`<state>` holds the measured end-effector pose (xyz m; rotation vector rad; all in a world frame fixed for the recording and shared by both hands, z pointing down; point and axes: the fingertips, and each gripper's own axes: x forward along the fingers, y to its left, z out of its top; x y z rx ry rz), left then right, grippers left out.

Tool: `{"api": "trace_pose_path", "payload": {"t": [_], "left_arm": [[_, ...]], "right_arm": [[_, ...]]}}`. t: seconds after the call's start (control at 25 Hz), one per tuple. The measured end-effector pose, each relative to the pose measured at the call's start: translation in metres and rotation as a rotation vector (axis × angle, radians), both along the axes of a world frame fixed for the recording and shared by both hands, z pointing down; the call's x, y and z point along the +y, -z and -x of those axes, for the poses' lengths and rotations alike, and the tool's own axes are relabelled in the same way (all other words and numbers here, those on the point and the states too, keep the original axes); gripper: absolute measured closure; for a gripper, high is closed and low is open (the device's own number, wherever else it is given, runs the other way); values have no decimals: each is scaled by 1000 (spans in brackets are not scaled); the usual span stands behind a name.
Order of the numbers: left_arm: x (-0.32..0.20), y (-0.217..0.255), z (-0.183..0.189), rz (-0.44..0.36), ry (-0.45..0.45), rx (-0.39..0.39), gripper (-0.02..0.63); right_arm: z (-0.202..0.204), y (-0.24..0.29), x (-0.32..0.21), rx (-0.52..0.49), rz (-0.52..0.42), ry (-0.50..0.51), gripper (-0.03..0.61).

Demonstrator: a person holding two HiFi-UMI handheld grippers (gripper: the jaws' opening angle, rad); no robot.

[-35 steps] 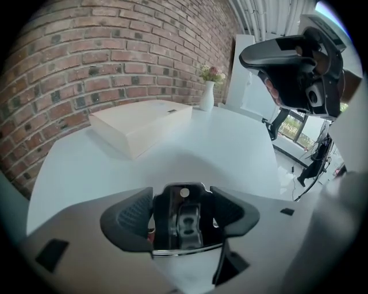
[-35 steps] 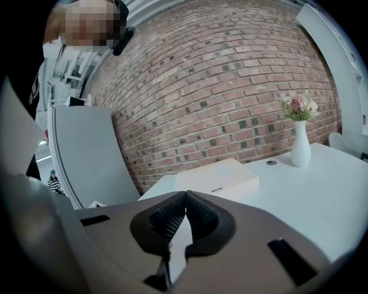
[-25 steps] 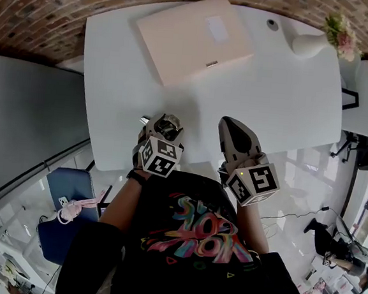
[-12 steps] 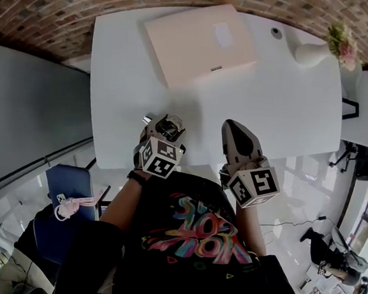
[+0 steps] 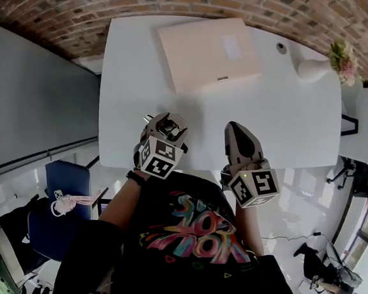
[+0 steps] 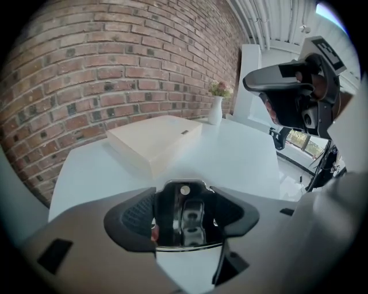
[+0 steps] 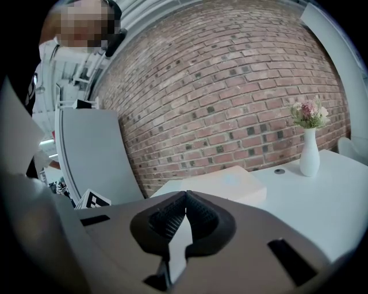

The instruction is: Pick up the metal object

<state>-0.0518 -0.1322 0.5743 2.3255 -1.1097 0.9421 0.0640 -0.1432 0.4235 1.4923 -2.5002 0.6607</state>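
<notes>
A shiny metal object (image 6: 187, 221) with a small hole at its top sits clamped between the dark pads of my left gripper (image 6: 184, 215). In the head view the left gripper (image 5: 163, 123) hovers over the front edge of the white table (image 5: 289, 120), with the metal object (image 5: 168, 126) glinting between its jaws. My right gripper (image 5: 234, 128) is beside it to the right, shut with nothing in it; its ribbed pads (image 7: 198, 215) touch at the tips in the right gripper view.
A flat pale pink box (image 5: 208, 51) lies at the back of the table. A white vase with flowers (image 5: 316, 65) and a small round item (image 5: 281, 48) stand at the back right. A brick wall is behind. A blue chair (image 5: 62, 190) stands lower left.
The head camera has shifted, so the table sits a little lower and more to the right. Both grippers stay near the table's front edge, and the left one still holds the metal object.
</notes>
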Motion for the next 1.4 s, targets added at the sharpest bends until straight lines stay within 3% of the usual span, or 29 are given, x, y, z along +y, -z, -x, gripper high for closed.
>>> {"api": "trace_pose_path", "payload": {"t": [0.4,1.04,1.4], "left_arm": [[-11,47,19,-87,81,45,323],[-13,146,69,-297,240,116,322],[-9,186,103,-389,343,209,323]], "right_arm": [[6,13,0,2,-30,51,560],[36,37,-6,-7,-99,145,560],[49,46,-10,2,-116,165,560]]}}
